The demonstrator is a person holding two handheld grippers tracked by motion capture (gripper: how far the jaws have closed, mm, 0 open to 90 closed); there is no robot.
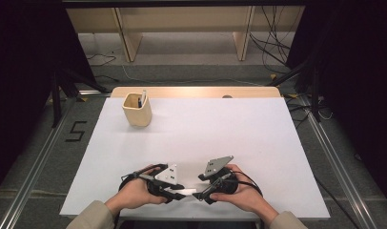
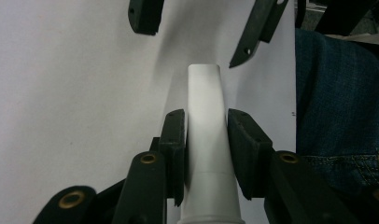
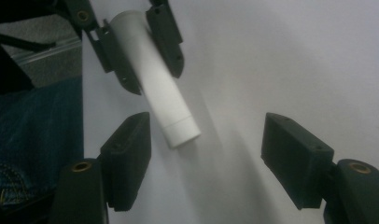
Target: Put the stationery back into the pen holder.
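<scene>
View from above: a white table top carried a pale wooden holder near its far left corner, with a slim light object and a dark one standing inside it; their identity could not be told. The holder stood well apart from both hands. Beyond the table lay a grey floor with loose cables and a light wooden frame; a mark shaped like a "5" was on the floor at the left.

At the near edge, the left hand held the left gripper, whose jaws were clamped on a white tube lying roughly level just above the table and pointing toward the right gripper, held in the right hand.

Left gripper view: the tube ran between the two pads, which pressed its sides; its free end reached toward the other gripper's parted jaws farther off. A denim-clad leg showed past the table edge.

Right gripper view: the jaws stood wide apart, touching nothing. The tube ended between and just ahead of them, its capped end nearer the left-hand pad. Nothing lay between the tube end and the parted jaws.
</scene>
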